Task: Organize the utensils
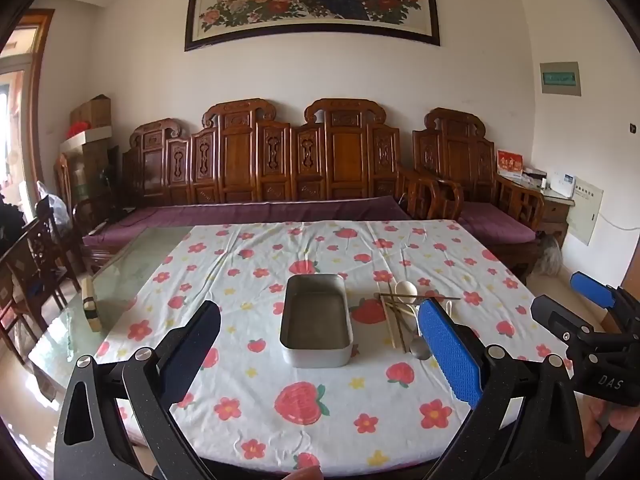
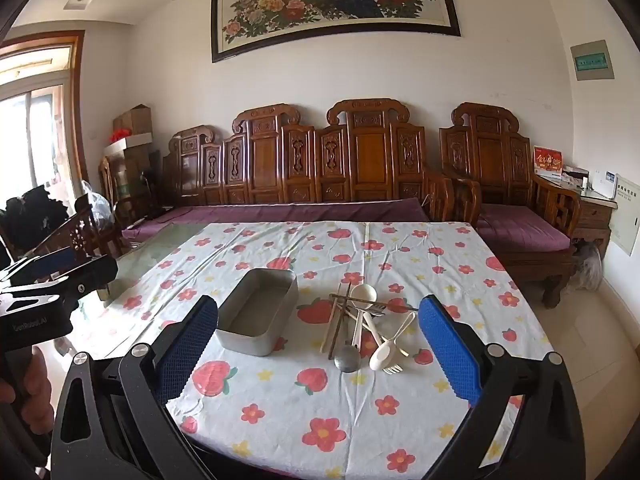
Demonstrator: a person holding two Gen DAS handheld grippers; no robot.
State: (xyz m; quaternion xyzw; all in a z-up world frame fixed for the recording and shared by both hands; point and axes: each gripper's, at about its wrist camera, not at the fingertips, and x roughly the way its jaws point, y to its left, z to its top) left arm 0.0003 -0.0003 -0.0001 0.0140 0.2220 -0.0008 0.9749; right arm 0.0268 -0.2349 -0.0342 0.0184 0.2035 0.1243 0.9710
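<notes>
Metal tray [image 2: 260,316], one and empty, sits beside a tangled utensil pile [image 2: 366,328] on the table [image 2: 320,400]; left gripper [image 1: 320,344] and right gripper [image 2: 320,344] gape wide, holding nothing.

This is a lived-in home sitting room. A long carved wooden sofa [image 2: 320,168] with purple cushions stands against the white wall just behind the worktop [image 2: 400,248], which wears a flowered cloth. Above the sofa hangs a framed peacock-and-peony picture [image 2: 332,0]; left of it cardboard boxes [image 2: 134,120] are stacked beside a window.
</notes>
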